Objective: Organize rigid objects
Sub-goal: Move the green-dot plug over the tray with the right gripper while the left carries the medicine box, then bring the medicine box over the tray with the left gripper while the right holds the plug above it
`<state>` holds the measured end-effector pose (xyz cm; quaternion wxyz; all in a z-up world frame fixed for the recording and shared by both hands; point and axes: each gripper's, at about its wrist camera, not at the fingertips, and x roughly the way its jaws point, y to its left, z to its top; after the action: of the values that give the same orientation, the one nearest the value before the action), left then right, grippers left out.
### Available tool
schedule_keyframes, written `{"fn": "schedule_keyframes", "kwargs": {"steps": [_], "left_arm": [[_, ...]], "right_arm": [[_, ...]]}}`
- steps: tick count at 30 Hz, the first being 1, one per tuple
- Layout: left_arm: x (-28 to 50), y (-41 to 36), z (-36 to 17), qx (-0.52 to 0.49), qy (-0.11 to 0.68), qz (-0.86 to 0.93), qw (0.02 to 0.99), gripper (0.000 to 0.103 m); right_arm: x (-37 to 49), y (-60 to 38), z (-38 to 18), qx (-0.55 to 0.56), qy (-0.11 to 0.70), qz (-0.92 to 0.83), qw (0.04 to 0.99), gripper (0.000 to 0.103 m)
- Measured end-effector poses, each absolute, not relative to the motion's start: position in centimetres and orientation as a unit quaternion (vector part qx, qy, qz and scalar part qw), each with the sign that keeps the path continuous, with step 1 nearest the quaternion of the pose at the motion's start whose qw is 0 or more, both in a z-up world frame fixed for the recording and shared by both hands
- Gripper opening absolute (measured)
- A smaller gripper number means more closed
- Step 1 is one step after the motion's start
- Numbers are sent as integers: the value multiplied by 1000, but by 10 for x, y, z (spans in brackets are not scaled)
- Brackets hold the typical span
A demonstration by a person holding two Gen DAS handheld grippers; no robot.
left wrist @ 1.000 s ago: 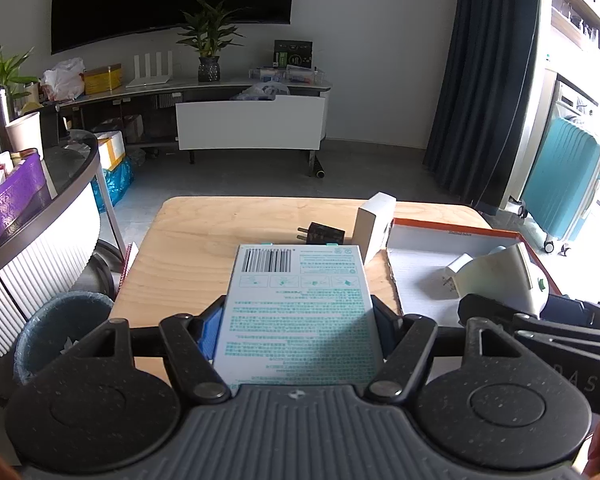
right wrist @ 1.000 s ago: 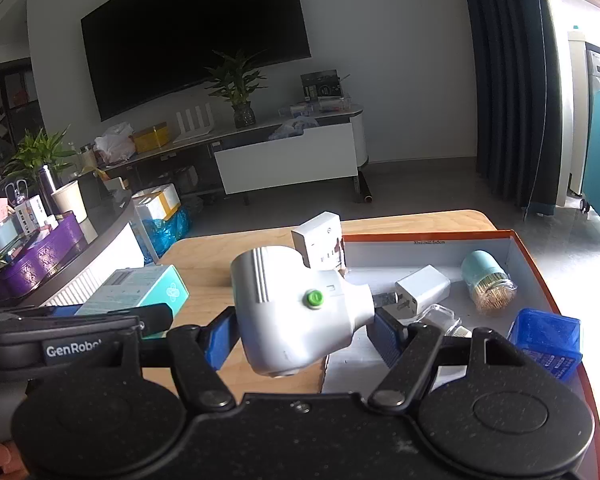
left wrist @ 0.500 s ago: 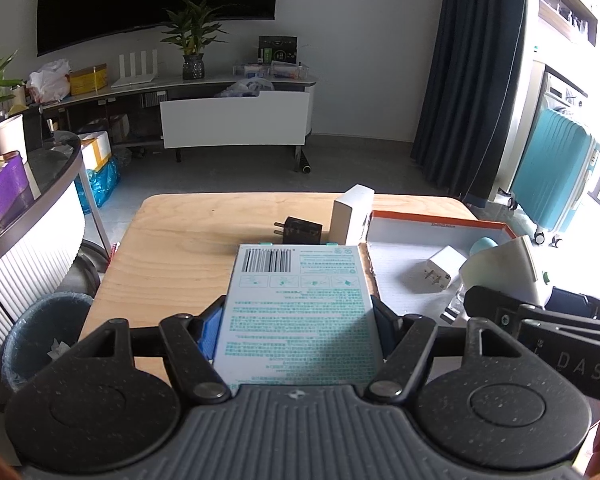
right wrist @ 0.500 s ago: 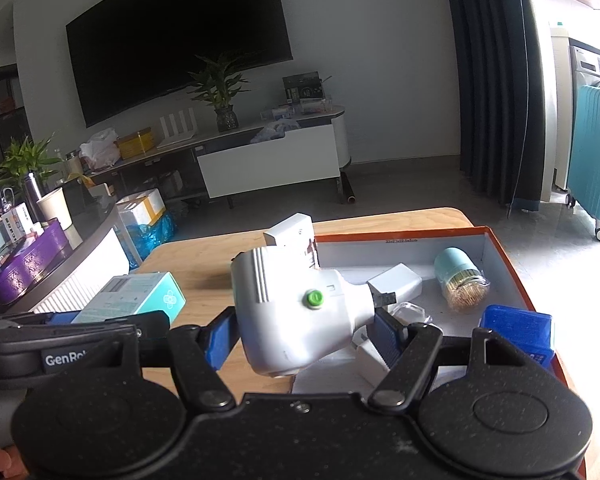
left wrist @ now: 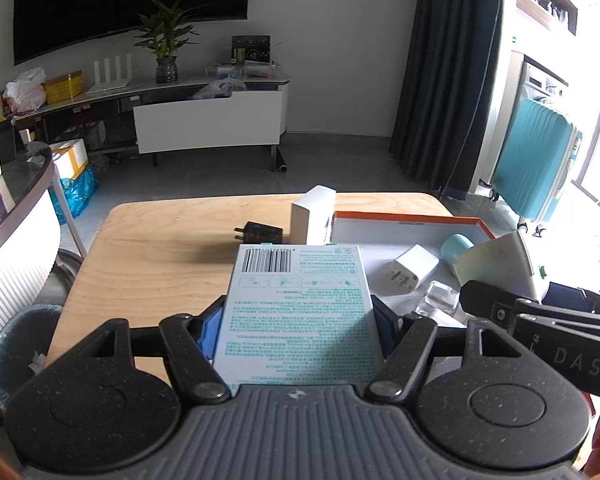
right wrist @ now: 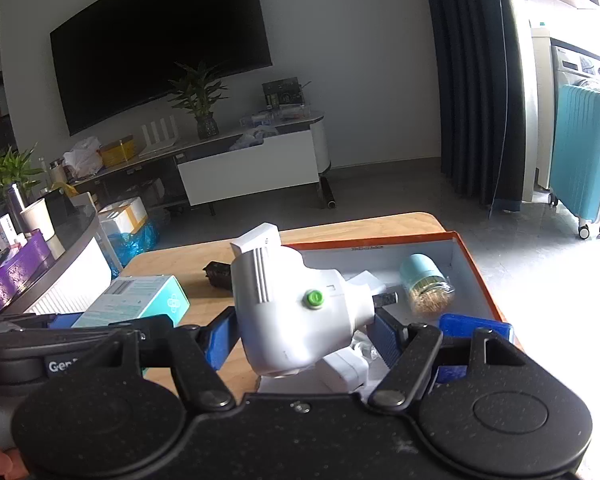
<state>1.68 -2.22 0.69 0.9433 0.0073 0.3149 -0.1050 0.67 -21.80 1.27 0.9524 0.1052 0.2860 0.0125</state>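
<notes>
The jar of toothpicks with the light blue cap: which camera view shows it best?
The right wrist view. There the jar of toothpicks lies on its side in the orange-rimmed tray, with cap, clear body and toothpicks all visible. The left wrist view shows only its blue cap; the white device in the right gripper hides the rest.

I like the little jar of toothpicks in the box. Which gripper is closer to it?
Right. The right gripper, holding a white gadget, hangs over the box beside the jar. The left gripper, holding a teal packet, is over the table.
</notes>
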Motion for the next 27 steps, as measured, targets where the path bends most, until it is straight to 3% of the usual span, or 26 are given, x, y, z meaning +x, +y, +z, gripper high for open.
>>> {"fn": "schedule_keyframes", "kwargs": {"steps": [27], "left_arm": [[36, -68, 0, 22, 326, -148, 933, 72]], "right_arm": [[9, -265, 14, 113, 276, -37, 954, 83]]}}
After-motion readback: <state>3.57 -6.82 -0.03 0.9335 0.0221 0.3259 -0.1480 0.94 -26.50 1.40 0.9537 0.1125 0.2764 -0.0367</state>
